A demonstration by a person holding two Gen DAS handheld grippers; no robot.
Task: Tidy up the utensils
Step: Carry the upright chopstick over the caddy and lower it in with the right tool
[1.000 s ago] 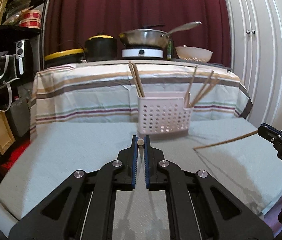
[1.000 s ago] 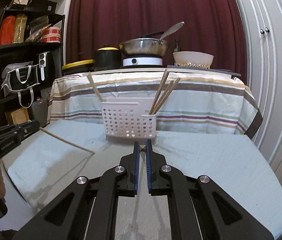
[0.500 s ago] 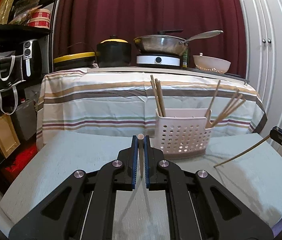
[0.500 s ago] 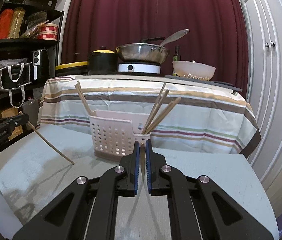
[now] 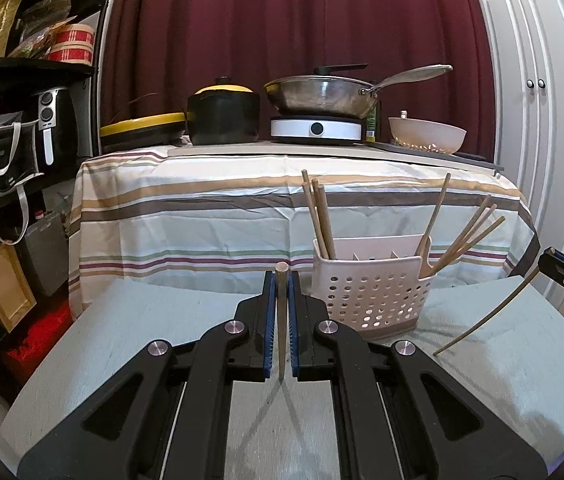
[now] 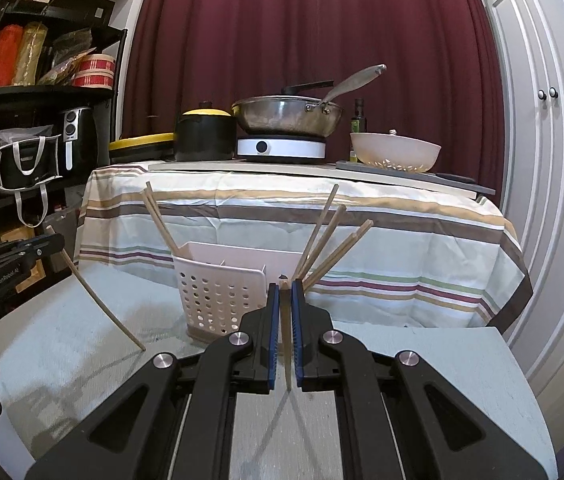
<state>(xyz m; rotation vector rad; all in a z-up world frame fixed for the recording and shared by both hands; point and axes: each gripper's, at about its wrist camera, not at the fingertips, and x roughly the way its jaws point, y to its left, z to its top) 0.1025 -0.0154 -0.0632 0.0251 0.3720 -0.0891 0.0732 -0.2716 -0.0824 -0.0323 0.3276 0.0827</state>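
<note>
Nearest, the left gripper [image 5: 281,280] is clamped on a wooden chopstick [image 5: 281,320] that stands almost upright between its blue pads, with its round end poking above the fingertips. The right gripper [image 6: 285,290] pinches a second chopstick [image 6: 286,336] the same way; in the left wrist view that gripper shows at the right border with its stick slanting down over the cloth, the tip clear of it. Both sticks hang over a pale grey-green padded surface [image 5: 154,320], which is bare and roomy in front of and to the left of the grippers. Its near and left edges drop off toward a floor cluttered with boxes.

Just beyond the fingertips stands the white perforated utensil basket [image 5: 369,296], upright on the pad, right of the left gripper and left of the right one. Three chopsticks [image 5: 319,216] lean in its left compartment and several more fan out of the right one [image 5: 469,236], leaving the middle slots open from above.

Behind the basket a striped tablecloth [image 5: 210,216] hangs as a wall closing off the far edge. On top of it sit a black pot with a yellow lid [image 5: 224,114], a steel wok [image 5: 321,94] on a white burner, and a pale bowl [image 5: 425,134]. Dark shelves [image 5: 22,68] crowd the left, white cupboard doors [image 5: 537,120] the right.
</note>
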